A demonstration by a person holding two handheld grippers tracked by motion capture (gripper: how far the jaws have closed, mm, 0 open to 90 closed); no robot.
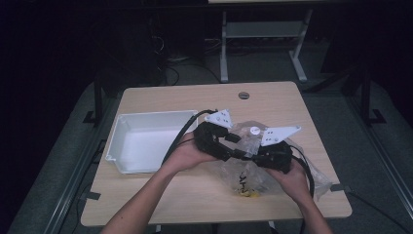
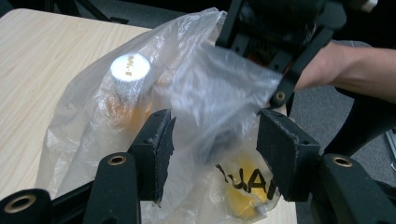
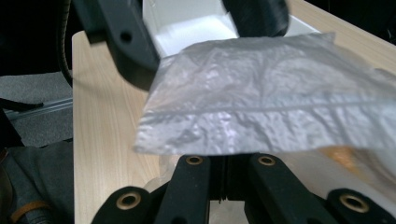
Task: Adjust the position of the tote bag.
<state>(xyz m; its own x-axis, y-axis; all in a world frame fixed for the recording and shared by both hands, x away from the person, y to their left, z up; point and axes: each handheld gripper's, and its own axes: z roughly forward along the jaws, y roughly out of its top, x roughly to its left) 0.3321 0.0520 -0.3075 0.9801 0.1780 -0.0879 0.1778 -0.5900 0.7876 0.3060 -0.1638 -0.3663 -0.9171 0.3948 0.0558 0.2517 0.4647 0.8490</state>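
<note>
Left gripper stands part open, its pads astride loose film of the clear plastic bag at the table's right, pressing nothing; further right, right gripper is clamped on the bag's edge. Looks like opening the bag: next, left closes on the opposite lip and pulls away

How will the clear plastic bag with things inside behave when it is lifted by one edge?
The clear plastic bag is probably floppy: its film wrinkles and drapes. It likely sags, since a white-capped container lies inside. The right gripper pinches its edge, which may slip.
</note>
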